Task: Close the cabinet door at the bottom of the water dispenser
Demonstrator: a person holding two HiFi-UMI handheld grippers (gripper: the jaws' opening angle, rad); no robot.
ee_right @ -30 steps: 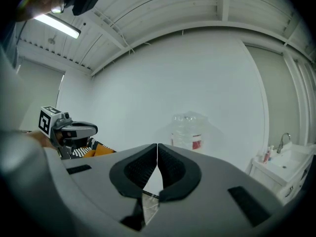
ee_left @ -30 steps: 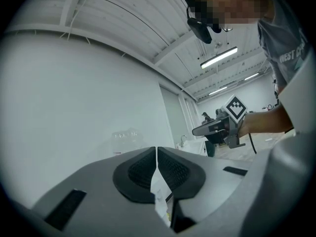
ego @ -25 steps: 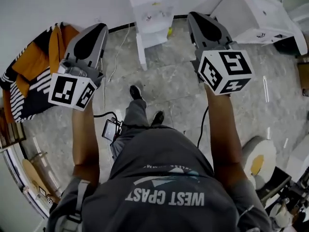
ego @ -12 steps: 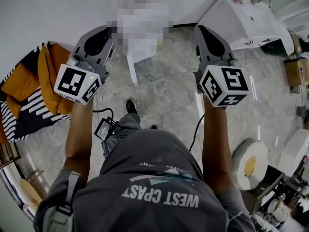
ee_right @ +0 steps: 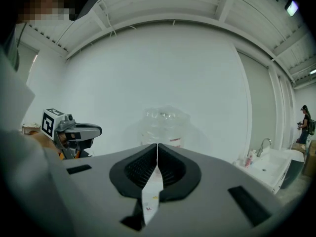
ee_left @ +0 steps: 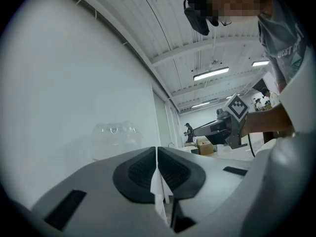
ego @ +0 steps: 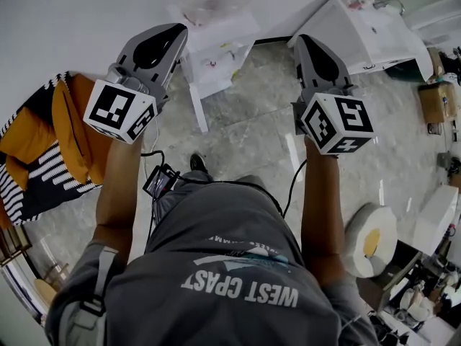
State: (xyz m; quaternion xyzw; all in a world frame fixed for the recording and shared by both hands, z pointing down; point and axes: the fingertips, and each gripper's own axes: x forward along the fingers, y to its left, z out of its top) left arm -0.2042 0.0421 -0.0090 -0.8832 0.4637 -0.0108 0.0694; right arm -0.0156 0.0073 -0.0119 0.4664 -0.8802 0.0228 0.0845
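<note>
As the left gripper (ego: 168,33) and right gripper (ego: 307,43) hang clenched and empty, the water dispenser (ego: 225,38) stands ahead between them, its open cabinet door (ego: 195,98) jutting out nearer the left.

Bare marble floor (ego: 252,132) lies open in the centre of the frame, between the left gripper (ego: 164,36) and the right gripper (ego: 311,47), as far as the water dispenser (ego: 220,38) at top centre. The cabinet door (ego: 196,96) juts edge-on from the dispenser's base and cuts into that lane just right of the left gripper. A white wall (ego: 79,20) closes off the upper left. Orange and striped cloth (ego: 50,143) fills the left edge. A white sink unit (ego: 374,34) blocks the upper right. A cardboard box (ego: 436,101) and a large white roll (ego: 369,240) crowd the right side, with open floor between them.
</note>
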